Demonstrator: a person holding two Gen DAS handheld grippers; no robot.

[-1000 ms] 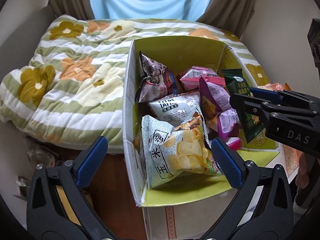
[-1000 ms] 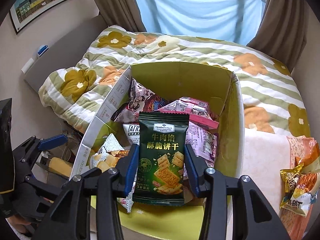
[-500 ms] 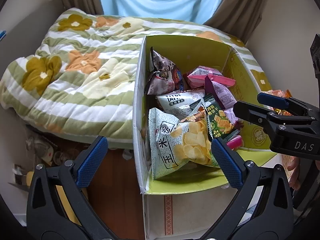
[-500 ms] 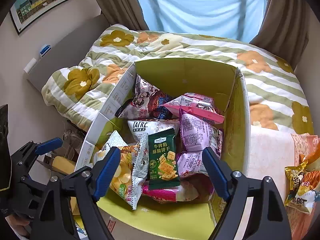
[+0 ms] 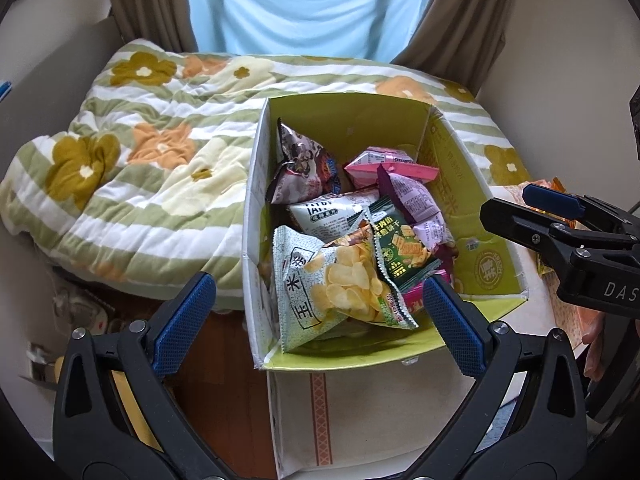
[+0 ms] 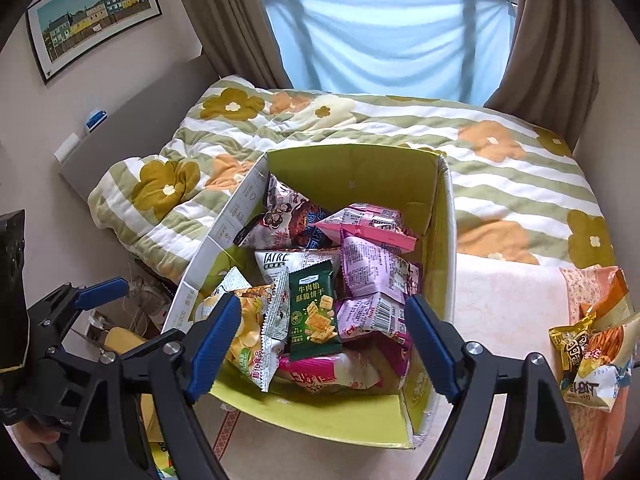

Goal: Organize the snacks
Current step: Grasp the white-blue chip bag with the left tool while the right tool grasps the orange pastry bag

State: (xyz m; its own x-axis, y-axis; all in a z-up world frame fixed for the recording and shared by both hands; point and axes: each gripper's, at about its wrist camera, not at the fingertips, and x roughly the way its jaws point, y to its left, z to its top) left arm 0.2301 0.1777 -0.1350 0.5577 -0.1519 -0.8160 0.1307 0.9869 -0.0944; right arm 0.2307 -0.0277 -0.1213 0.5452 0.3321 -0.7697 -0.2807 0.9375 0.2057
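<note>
Right gripper (image 6: 324, 344) hangs over the near end of the green box (image 6: 352, 168) with its jaws apart and nothing between them; the dark green biscuit packet (image 6: 314, 312) lies inside among the other snacks, so I judge that drop finished. My left gripper (image 5: 316, 324) is spread wide and empty too. More packets (image 6: 588, 344) wait on the cloth to the right of the box, so next I should swing the right gripper over and close on one.

"DAS" – white letters on black gripper body (image 5: 592, 276), right edge of left-wrist view. "TAIRE" on white packet (image 6: 280, 260), mid frame. Green pack (image 6: 314, 312) – "牛肉馅 酥脆饼干". Chip bag (image 5: 320, 292), lower centre: "玉米".
</note>
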